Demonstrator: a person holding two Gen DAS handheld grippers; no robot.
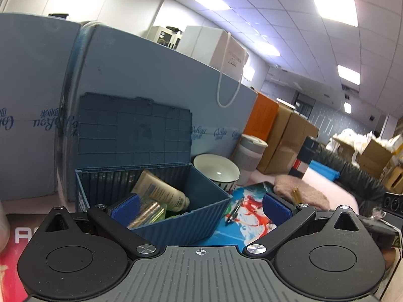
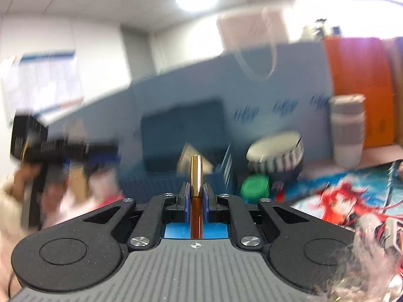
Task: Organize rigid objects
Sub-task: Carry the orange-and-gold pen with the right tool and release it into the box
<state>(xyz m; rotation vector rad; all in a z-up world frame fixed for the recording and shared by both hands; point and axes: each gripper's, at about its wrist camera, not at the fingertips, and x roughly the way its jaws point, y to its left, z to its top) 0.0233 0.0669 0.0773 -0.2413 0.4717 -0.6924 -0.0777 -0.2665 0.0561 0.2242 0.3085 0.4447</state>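
A blue storage box [image 1: 176, 216] with its lid up holds a beige tube [image 1: 161, 191] and a gold-wrapped item [image 1: 146, 214]. My left gripper [image 1: 200, 207] is open just in front of the box, its left blue pad [image 1: 126, 210] over the box's near corner. A black pen [image 1: 233, 214] lies on the picture mat [image 1: 252, 216] to the right. In the blurred right wrist view my right gripper [image 2: 196, 196] is shut on a gold and amber pen [image 2: 196, 176], pointing at the blue box [image 2: 176, 151].
A white bowl [image 1: 216, 170] and a grey tumbler [image 1: 249, 157] stand behind the box by the blue partition [image 1: 151, 75]. A green lid [image 2: 254, 185] lies by the bowl [image 2: 274, 153]. A pink cloth [image 1: 302, 188] and cardboard boxes [image 1: 287, 138] are on the right.
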